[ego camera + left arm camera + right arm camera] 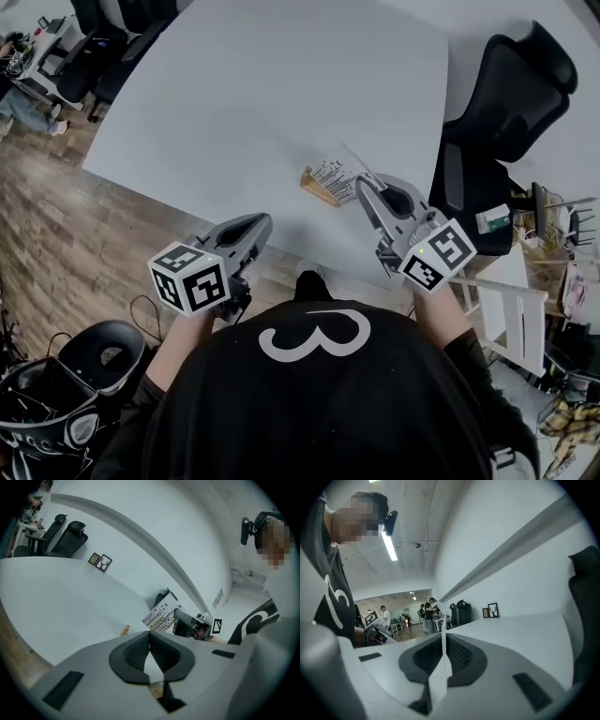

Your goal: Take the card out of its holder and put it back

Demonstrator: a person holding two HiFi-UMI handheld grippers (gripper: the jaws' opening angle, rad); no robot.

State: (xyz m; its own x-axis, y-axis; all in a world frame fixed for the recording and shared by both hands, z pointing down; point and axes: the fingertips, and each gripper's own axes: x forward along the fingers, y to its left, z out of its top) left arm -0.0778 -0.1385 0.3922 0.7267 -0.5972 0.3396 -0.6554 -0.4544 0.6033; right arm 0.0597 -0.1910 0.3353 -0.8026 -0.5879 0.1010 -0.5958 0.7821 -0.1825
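Card (439,679) sits clamped edge-on in the right gripper (442,644); left gripper (150,641) jaws are together, empty. Best to hold it upright and square its lower edge over the wooden holder (317,188).

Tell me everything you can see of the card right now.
The card is a thin white sheet, paper-like, printed with rows of dark marks. The right gripper is shut on one edge; its own view shows the card edge-on between the pads. It is tilted above the white table, beside the wooden holder, apparently clear of it.
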